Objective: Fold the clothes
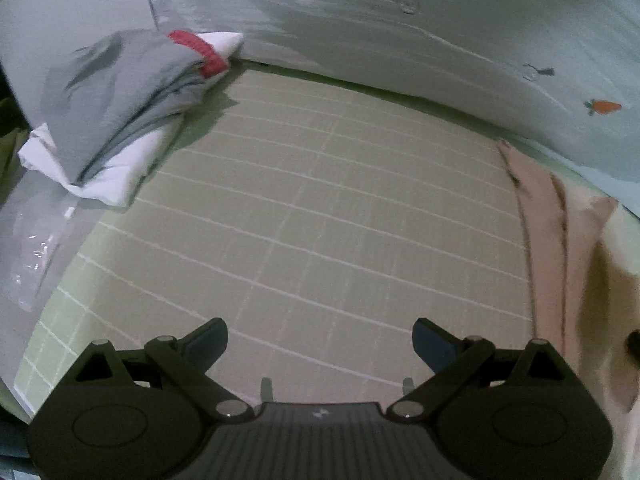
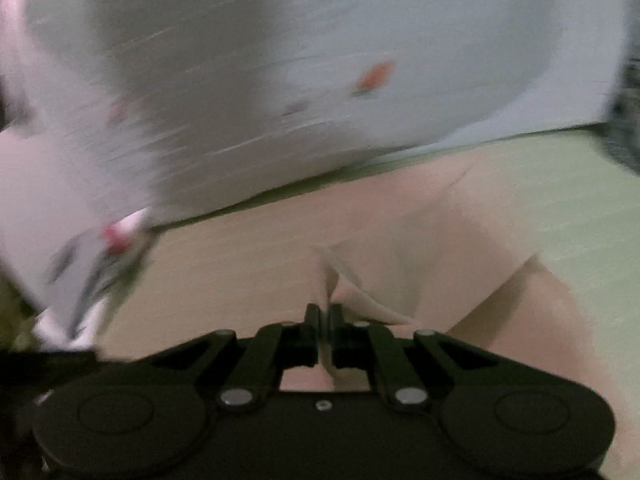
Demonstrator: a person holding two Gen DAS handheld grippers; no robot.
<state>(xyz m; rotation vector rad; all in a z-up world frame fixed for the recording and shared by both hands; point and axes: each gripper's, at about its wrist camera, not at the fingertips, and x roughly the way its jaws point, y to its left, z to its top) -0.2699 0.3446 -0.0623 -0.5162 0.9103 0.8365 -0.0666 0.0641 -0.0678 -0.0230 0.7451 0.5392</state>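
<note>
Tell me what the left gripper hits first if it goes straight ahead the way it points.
Probably the green mat: the open left gripper looks down along it with nothing between. Past the mat stands the pale sheet, though depth is unclear.

Landmark: gridded mat (image 1: 312,216). Folded clothes pile (image 1: 120,108) sits on the mat's far left corner. Bedsheet (image 1: 400,32) runs along the mat's far edge, behind the pile. Loose garment (image 1: 560,248) lies on the mat's right side.

The left wrist camera looks down along its fingers over the gridded mat (image 1: 320,220) toward the pale wall (image 1: 400,32). The right wrist camera sits close over the pink cloth (image 2: 400,240); both views share it.
</note>
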